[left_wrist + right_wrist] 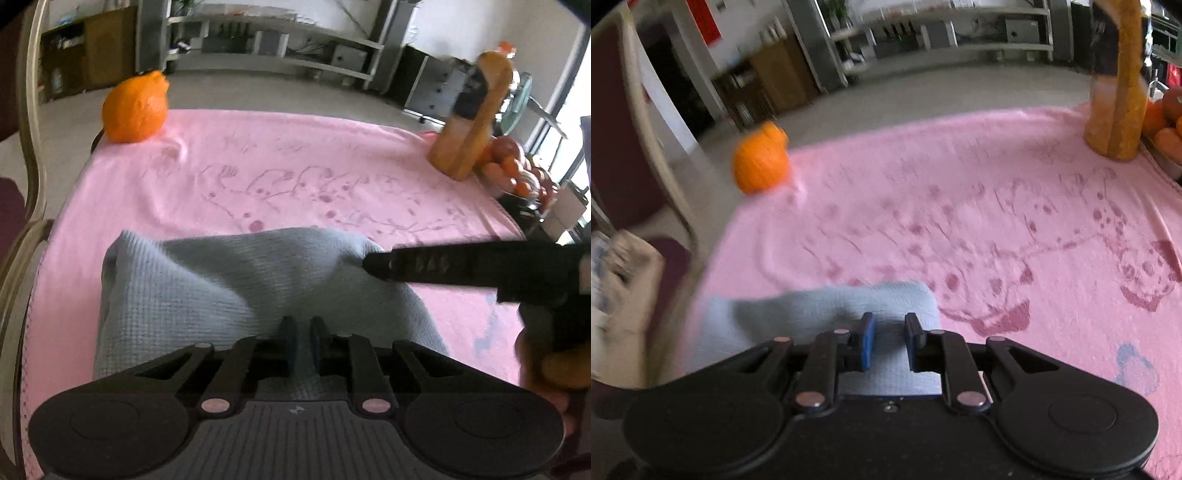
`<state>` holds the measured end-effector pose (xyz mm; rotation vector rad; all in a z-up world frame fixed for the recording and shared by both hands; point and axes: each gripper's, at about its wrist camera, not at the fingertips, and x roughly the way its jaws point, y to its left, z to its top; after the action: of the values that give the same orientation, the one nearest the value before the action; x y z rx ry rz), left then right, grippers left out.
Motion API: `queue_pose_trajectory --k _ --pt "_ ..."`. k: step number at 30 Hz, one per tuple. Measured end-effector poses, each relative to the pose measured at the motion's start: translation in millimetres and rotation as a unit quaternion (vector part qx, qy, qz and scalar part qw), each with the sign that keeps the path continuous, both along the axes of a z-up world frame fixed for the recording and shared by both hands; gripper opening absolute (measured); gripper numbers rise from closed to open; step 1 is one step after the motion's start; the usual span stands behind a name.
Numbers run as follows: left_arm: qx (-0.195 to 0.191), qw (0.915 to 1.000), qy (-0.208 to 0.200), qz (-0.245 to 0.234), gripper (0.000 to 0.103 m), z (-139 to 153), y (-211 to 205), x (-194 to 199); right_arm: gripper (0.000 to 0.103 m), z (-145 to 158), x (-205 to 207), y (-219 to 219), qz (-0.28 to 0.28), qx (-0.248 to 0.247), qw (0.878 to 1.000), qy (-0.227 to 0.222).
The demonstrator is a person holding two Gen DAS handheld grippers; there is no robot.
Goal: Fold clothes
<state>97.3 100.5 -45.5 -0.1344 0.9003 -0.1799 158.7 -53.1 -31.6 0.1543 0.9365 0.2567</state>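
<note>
**Both grippers clamped on the grey cloth**

Left wrist view. The left gripper (pixel 300 341) pointed down at a pink blanket (pixel 295 177) covering the table. Its jaws stood nearly together, with a fold of the grey cloth (pixel 192 288) pinched between the blue pads (pixel 291 343). The cloth lay bunched on the near part of the blanket and ran back under the gripper body. The right gripper (pixel 369 263) entered from the right edge, its tip touching the cloth's far right corner; whether its jaws gripped could not be told from this view. A hand (pixel 554 365) held its handle. An orange (pixel 135 109) sat at the blanket's far left corner. A tall amber bottle (pixel 469 122) stood at the far right, just beside a bowl of fruit (pixel 517 173).

Right wrist view. The right gripper (pixel 889 334) pointed down at the blanket (pixel 997 184). Its jaws stood slightly apart, clamped on the edge of the cloth (pixel 812 306), which filled the gap between the pads (pixel 868 339). The cloth extended leftwards across the near part of the blanket. The orange (pixel 761 162) lay far left, the bottle (pixel 1115 92) far right. A chair (pixel 624 129) stood beside the table at left.
</note>
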Motion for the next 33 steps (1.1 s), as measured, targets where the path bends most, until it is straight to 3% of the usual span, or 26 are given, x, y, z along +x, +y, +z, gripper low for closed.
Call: queue_pose_trajectory --k 6,11,14,16,19,21,26,28,31,33 --pt "0.002 1.0 -0.007 -0.002 0.016 3 2 0 0.018 -11 7 8 0.007 -0.034 0.999 0.003" --pt "-0.054 0.9977 -0.041 0.008 0.012 30 25 -30 0.019 15 -15 -17 -0.007 0.019 1.0 -0.01" --pt "-0.102 0.994 -0.038 -0.015 0.012 39 28 -46 0.019 34 -44 -26 0.014 0.059 0.998 -0.018" --pt "-0.09 0.9949 -0.027 -0.038 0.013 34 13 -51 0.019 38 -61 -25 0.038 0.065 0.997 -0.019" --pt "-0.019 0.9988 0.011 -0.044 0.013 10 -12 -44 0.019 24 -72 -18 0.049 0.045 0.998 0.003" --pt "0.002 0.999 0.011 -0.043 0.015 5 -16 -41 0.021 15 -71 -14 0.049 0.035 0.998 0.008" --pt "-0.033 0.9987 0.023 -0.031 0.015 8 -1 -37 0.026 12 -71 -6 0.058 0.009 0.998 0.005" --pt "-0.05 0.9982 0.004 -0.034 0.012 20 7 -44 0.026 17 -72 -13 0.055 0.019 0.998 0.018" --pt "-0.077 0.9957 -0.045 -0.027 0.015 42 23 -56 0.026 39 -72 -24 0.057 0.04 0.998 0.004" --pt "-0.082 0.9954 -0.05 -0.002 0.013 45 29 -50 0.025 52 -66 -29 0.055 0.056 0.997 -0.014"
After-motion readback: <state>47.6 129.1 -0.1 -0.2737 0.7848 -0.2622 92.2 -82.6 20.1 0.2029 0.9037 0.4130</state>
